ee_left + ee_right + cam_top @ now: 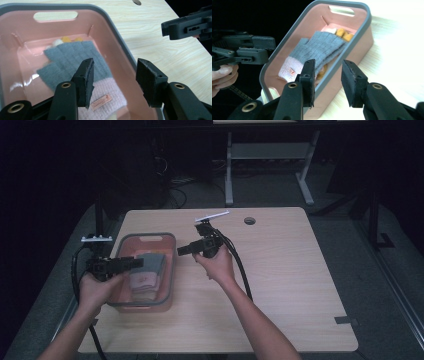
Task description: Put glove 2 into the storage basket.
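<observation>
Position of the work item: a grey knitted glove [150,263] with a pale pink cuff lies flat on the floor of a pink bin [167,292] with a grey rim, which stands on the left half of the light wooden table [280,285]. The left claw view shows the glove [75,60] with its grey fingers toward the handle-slot end of the bin [110,22] and the cuff nearer the camera; a small tag is sewn on the cuff. Yellow-orange fabric [343,33] is partly visible beneath and beyond the glove [322,48] at the slotted end. The left claw [131,262] is held over the left rim of the bin, pointing across its interior; its jaws stand apart with nothing between them, and the pads touch neither the glove nor the bin wall. In its own view the left claw [113,77] sits above the bin's right wall. The right claw [184,251] is held just off the right rim of the bin, above the table, pointing toward the bin; its jaws also stand apart and grip nothing. In the right claw view the right claw [327,80] frames the near bin wall [357,47], with the left claw [263,46] opposite, across the bin. Both claws are clear of the glove.
</observation>
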A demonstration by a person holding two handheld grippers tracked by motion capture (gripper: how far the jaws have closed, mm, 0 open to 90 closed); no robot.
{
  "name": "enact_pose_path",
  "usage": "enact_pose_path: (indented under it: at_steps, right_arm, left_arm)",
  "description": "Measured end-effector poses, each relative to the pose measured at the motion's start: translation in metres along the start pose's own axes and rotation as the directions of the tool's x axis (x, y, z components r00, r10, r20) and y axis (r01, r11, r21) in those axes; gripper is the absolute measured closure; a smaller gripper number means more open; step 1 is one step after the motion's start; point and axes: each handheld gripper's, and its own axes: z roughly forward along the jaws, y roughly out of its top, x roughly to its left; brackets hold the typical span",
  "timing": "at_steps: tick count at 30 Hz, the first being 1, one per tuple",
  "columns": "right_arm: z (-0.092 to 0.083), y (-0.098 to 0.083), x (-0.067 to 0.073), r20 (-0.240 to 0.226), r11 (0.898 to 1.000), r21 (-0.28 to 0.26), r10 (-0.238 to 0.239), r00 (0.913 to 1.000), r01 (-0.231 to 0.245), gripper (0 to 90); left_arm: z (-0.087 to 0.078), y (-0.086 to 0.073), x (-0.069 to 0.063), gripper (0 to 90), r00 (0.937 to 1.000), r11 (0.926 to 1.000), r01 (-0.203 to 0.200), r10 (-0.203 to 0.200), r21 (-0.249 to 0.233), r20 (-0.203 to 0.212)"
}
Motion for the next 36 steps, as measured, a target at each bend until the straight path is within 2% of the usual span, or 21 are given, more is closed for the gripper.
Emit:
enact_pose_path:
  at_steps: [17,25,29,36]
  right_arm:
    - [-0.03,-0.011,-0.022,0.045,0.999,-0.03,0.037,0.9983,-0.036,60.6]
    - [-0.045,-0.016,-0.03,0.053,0.998,-0.048,0.049,0.9974,-0.047,58.8]
    - [-0.053,-0.018,-0.034,0.059,0.997,-0.058,0.055,0.9967,-0.052,57.8]
    - [-0.066,-0.023,-0.042,0.071,0.996,-0.067,0.07,0.995,-0.065,55.9]
  left_arm:
    - [0.014,0.009,-0.032,46.6,0.9961,0.9982,-0.06,0.059,0.001,0.065]
    - [0.017,0.011,-0.039,45.9,0.9948,0.998,-0.063,0.063,0.001,0.08]
    - [0.022,0.013,-0.045,45.0,0.9922,0.9974,-0.071,0.071,0.002,0.102]
    - [0.03,0.014,-0.053,40.8,0.9907,0.997,-0.076,0.074,0.013,0.114]
